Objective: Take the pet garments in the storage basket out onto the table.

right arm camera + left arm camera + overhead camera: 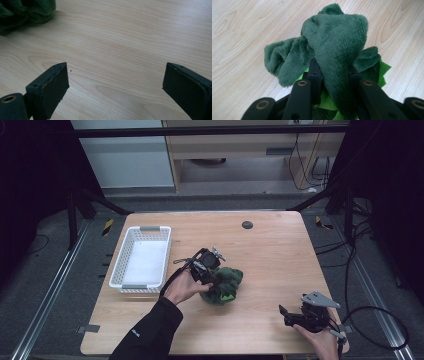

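Note:
A dark green plush cloth lies bunched near the middle of the wooden table. My left gripper reaches into it from the left. In the left gripper view a thick fold of the cloth fills the gap between the black jaws of the left gripper, which press on it. Bright green felt pieces stick out under the plush. My right gripper rests low at the table's front right, its jaws wide apart over bare wood. An edge of the cloth sits far off at its upper left.
A white slotted basket with grey handles stands at the table's left side, nothing in it. A small black round disc sits near the far edge. Cables trail on the floor to the right.

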Tool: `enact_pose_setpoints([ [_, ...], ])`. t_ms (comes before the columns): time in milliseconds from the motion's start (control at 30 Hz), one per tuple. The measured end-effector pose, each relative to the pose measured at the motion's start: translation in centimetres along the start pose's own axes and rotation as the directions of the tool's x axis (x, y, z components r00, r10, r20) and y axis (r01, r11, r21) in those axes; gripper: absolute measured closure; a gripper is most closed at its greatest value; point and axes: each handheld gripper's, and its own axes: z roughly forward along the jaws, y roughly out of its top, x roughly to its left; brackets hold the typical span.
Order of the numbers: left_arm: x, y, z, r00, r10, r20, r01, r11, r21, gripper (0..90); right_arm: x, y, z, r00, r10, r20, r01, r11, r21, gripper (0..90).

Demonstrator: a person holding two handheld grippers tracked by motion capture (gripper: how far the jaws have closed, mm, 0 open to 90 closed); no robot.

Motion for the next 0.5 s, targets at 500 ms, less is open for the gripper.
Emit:
enact_pose_setpoints([
  [500, -0.1, -0.5, 1.1, 1.0000, 0.005, -0.005, -0.005, 1.0000, -0.007, 43.4, 0.1, 0.0, 0.1, 1.0000, -0.001, -0.005, 0.001, 1.000, 0.005, 6.4],
])
